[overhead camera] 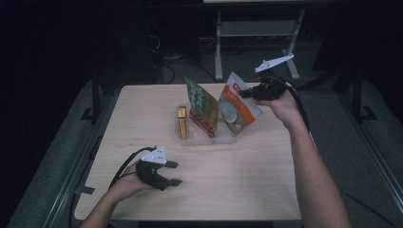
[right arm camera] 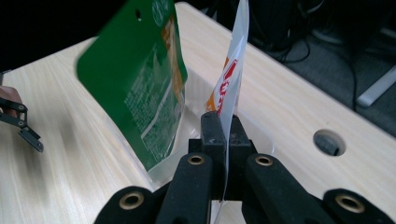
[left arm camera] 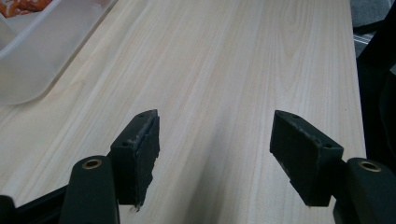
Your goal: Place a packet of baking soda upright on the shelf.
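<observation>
- Clear plastic tray [overhead camera: 186,139], centre of high view: walls hard to see; green foil pouch [overhead camera: 201,105] hides its inside.
- Orange-and-white foil pouch [overhead camera: 236,107]: upper centre, long axis tilted, top upper-left.
- Right hand-held gripper [overhead camera: 246,92] clenched on its top edge.
- Left hand-held gripper [overhead camera: 174,173] released, lower left over the surface [overhead camera: 237,180].

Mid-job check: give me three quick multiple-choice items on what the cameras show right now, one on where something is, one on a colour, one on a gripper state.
1. Where does the yellow box stand?
A. at the left end of the clear tray
B. under the left gripper
C. at the table's near edge

2. What colour is the pouch leaning in the middle of the tray?
A. blue
B. green
C. black

3. How does the right gripper stand?
A. wide open above the table
B. lying on the table
C. shut on the orange-and-white pouch

Answers:
1 A, it stands upright inside the tray's left end.
2 B, the green pouch shows in the high view.
3 C, its jaws pinch the pouch's edge.
</observation>
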Tool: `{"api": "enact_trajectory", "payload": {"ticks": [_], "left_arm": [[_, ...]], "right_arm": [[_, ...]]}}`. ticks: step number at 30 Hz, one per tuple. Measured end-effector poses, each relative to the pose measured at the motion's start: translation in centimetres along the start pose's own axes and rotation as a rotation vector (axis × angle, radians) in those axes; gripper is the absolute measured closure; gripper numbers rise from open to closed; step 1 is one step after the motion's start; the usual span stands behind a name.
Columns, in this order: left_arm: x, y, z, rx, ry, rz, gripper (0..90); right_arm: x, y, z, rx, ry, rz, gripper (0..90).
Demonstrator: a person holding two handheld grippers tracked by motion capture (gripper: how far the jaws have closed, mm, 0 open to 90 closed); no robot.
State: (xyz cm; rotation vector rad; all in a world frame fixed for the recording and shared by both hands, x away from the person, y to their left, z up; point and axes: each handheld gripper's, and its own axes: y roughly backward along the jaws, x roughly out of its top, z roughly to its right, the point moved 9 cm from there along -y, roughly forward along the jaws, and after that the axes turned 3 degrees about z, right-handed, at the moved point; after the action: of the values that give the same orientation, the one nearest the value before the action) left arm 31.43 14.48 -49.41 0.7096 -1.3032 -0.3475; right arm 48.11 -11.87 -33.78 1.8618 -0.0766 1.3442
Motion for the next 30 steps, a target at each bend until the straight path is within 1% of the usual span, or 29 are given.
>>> {"api": "enact_trajectory", "payload": {"ticks": [2, 3, 4, 5, 6, 7, 8, 9, 11, 13, 14, 15, 17, 21, 22, 24, 25, 26, 27, 28, 29, 30], "left_arm": [[0.0, 0.0, 0.0, -0.001, 0.000, -0.002, 32.7], [-0.1, 0.0, 0.0, -0.001, -0.005, -0.006, 32.7], [0.0, 0.0, 0.0, -0.003, 0.000, -0.003, 32.7], [-0.1, 0.0, 0.0, -0.005, -0.009, -0.011, 32.7], [-0.1, 0.0, 0.0, -0.006, -0.009, -0.012, 32.7], [-0.1, -0.1, 0.1, -0.008, 0.002, -0.004, 32.7], [-0.1, -0.1, 0.2, -0.014, 0.000, -0.009, 32.7], [-0.1, -0.2, 0.2, -0.013, 0.001, -0.005, 32.7], [-0.1, -0.2, 0.2, -0.014, -0.003, -0.008, 32.7], [-0.2, -0.3, 0.2, -0.016, -0.004, -0.011, 32.7], [-0.2, -0.3, 0.2, -0.018, -0.005, -0.017, 32.7], [-0.2, -0.3, 0.2, -0.018, -0.005, -0.017, 32.7], [-0.3, -0.4, 0.2, -0.019, -0.007, -0.022, 32.7], [-0.4, -0.5, 0.3, -0.019, -0.009, -0.027, 32.7], [-0.4, -0.5, 0.3, -0.019, -0.009, -0.030, 32.7], [-0.4, -0.5, 0.3, -0.019, -0.009, -0.031, 32.7], [-0.4, -0.5, 0.3, -0.020, -0.008, -0.034, 32.7], [-0.4, -0.5, 0.3, -0.019, -0.011, -0.037, 32.7], [-0.4, -0.5, 0.3, -0.019, -0.011, -0.037, 32.7], [-0.4, -0.5, 0.2, -0.018, -0.014, -0.037, 32.7], [-0.4, -0.5, 0.3, -0.019, -0.015, -0.037, 32.7], [-0.4, -0.5, 0.3, -0.017, -0.014, -0.037, 32.7]], "right_arm": [[-0.4, -1.1, 0.2, 0.004, 0.000, -0.027, 90.0], [-0.4, -1.1, 0.2, 0.004, 0.000, -0.027, 90.0], [-0.5, -1.4, 0.2, 0.008, 0.001, -0.033, 90.0], [-0.6, -1.6, 0.2, 0.011, 0.001, -0.034, 90.0], [-0.7, -1.9, 0.3, 0.011, 0.001, -0.039, 90.0], [-0.7, -2.1, 0.3, 0.008, 0.002, -0.042, 90.0], [-0.8, -2.3, 0.3, 0.010, -0.004, -0.047, 90.0], [-0.9, -2.5, 0.4, 0.008, 0.004, -0.053, 90.0], [-1.0, -2.9, 0.5, -0.003, -0.005, -0.060, 89.7], [-1.1, -3.0, 0.5, -0.001, -0.007, -0.063, 89.5], [-1.2, -3.3, 0.6, 0.001, 0.004, -0.066, 89.0], [-1.2, -3.3, 0.6, 0.001, 0.004, -0.066, 89.0], [-1.1, -3.2, 0.5, 0.010, -0.022, -0.049, 85.9], [-1.1, -3.0, 0.6, 0.011, -0.024, -0.046, 82.6], [-1.1, -3.0, 0.5, 0.012, -0.022, -0.046, 80.6], [-1.2, -2.8, 0.6, -0.003, -0.019, -0.048, 72.7], [-1.1, -2.4, 0.6, -0.015, -0.023, -0.038, 67.2], [-1.0, -2.2, 0.6, -0.017, -0.022, -0.034, 64.4], [-1.0, -2.2, 0.6, -0.017, -0.022, -0.034, 64.4], [-1.0, -2.0, 0.4, -0.006, -0.028, -0.029, 60.3], [-1.0, -1.9, 0.3, 0.001, -0.027, -0.028, 53.5], [-1.1, -1.7, 0.2, -0.002, -0.021, -0.031, 48.1]]}}
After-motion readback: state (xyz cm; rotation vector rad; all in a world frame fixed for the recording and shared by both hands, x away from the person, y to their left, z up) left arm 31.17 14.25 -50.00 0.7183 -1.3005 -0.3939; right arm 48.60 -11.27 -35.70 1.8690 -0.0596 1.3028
